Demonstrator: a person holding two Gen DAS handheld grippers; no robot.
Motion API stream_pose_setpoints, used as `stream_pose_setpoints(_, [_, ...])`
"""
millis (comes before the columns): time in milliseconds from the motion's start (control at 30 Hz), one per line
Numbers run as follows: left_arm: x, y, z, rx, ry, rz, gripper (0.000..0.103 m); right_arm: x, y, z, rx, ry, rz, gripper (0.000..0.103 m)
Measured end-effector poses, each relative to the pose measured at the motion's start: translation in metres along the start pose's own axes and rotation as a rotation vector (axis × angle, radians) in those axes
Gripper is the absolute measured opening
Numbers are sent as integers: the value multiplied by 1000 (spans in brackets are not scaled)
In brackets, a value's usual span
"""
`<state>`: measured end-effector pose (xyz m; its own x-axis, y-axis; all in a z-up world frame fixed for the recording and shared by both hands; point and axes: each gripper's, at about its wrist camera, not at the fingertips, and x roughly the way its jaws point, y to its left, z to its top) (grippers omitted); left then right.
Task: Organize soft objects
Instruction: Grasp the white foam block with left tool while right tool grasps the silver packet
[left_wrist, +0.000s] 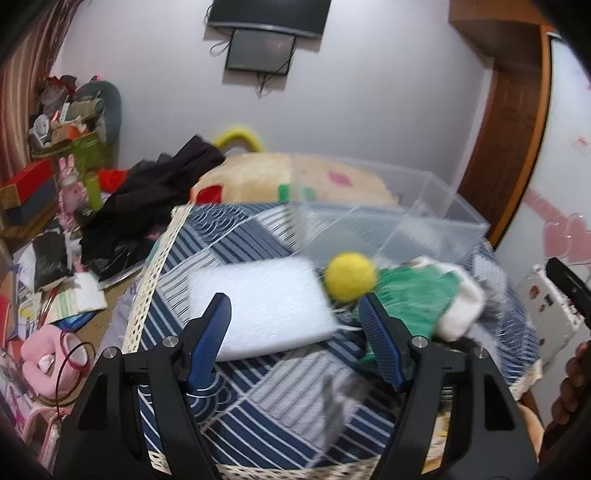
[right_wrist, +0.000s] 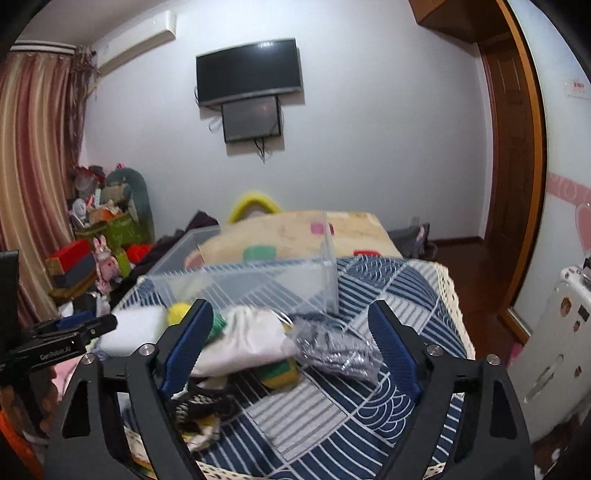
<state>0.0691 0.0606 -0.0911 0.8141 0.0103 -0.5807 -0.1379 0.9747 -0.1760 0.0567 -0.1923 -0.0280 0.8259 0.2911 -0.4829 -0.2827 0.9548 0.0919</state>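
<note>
Soft things heaped in the middle of the surface (right_wrist: 369, 413), on a blue-and-white patterned tablecloth (left_wrist: 258, 398). White foam block (left_wrist: 266, 306) lying flat at the left of the heap; yellow fuzzy ball (left_wrist: 350, 275) just beside its far right corner, touching a green knitted piece (left_wrist: 413, 295). White cloth pouch (right_wrist: 251, 339) beside the green knit, resting partly on a yellow-and-green sponge (right_wrist: 282, 373). Grey crumpled fabric (right_wrist: 332, 350) to the right of the pouch, touching it. Dark patterned strap-like item (right_wrist: 207, 402) at the near left, blurred. Clear plastic bin (right_wrist: 251, 280) standing just beyond the heap, at the far side of the surface.

Left gripper (left_wrist: 295, 325) hovering over the foam block and the ball, jaws apart, gripping nothing. Right gripper (right_wrist: 291, 343) poised above the pouch and grey fabric, jaws wide apart, likewise holding nothing.

Beyond the bin, a beige patterned cushion (right_wrist: 295, 232); on the far wall, a dark television (right_wrist: 249, 70); striped curtain (right_wrist: 33, 166) at the left.
</note>
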Motion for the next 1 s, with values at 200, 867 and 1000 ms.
stream_pose_setpoints(200, [30, 18, -8, -49, 89, 22, 72, 20, -12, -10, 14, 82, -33, 78])
stream_pose_setpoints(867, [70, -3, 5, 93, 129, 138, 103, 55, -47, -30, 119, 258, -51, 80])
stream_pose_setpoints(1000, [68, 0, 4, 88, 123, 127, 103, 59, -48, -33, 119, 276, -55, 80])
